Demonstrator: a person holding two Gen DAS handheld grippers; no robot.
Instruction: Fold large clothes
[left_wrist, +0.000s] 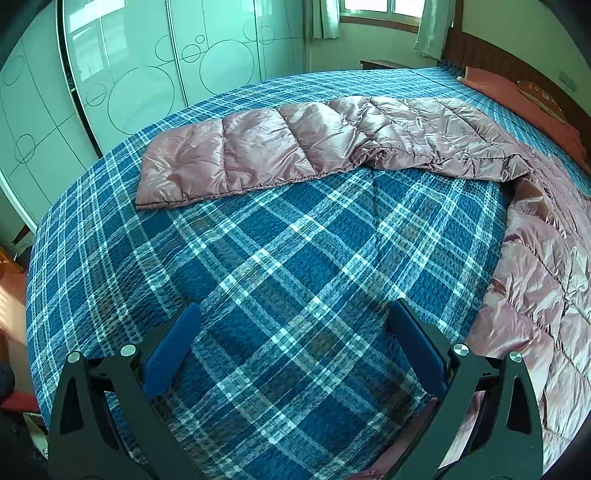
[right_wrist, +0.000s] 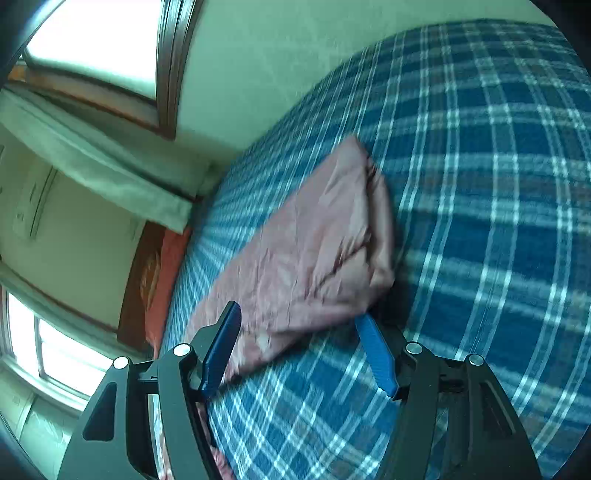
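Observation:
A shiny pink quilted down jacket (left_wrist: 373, 125) lies on the blue plaid bedspread (left_wrist: 236, 236). One sleeve stretches left across the bed, and the body runs down the right edge of the left wrist view. My left gripper (left_wrist: 294, 306) is open over bare bedspread, below the sleeve and left of the jacket body, with nothing between its fingers. In the blurred right wrist view, a folded end of the pink jacket (right_wrist: 314, 240) rests on the bedspread (right_wrist: 480, 184). My right gripper (right_wrist: 298, 312) is open, its blue fingertips on either side of that end.
A pale wardrobe (left_wrist: 140, 74) with circle patterns stands beyond the bed's far left side. A wooden headboard (left_wrist: 491, 51) and a reddish pillow (left_wrist: 517, 96) are at the far right. A window (left_wrist: 380, 7) with curtains is at the back.

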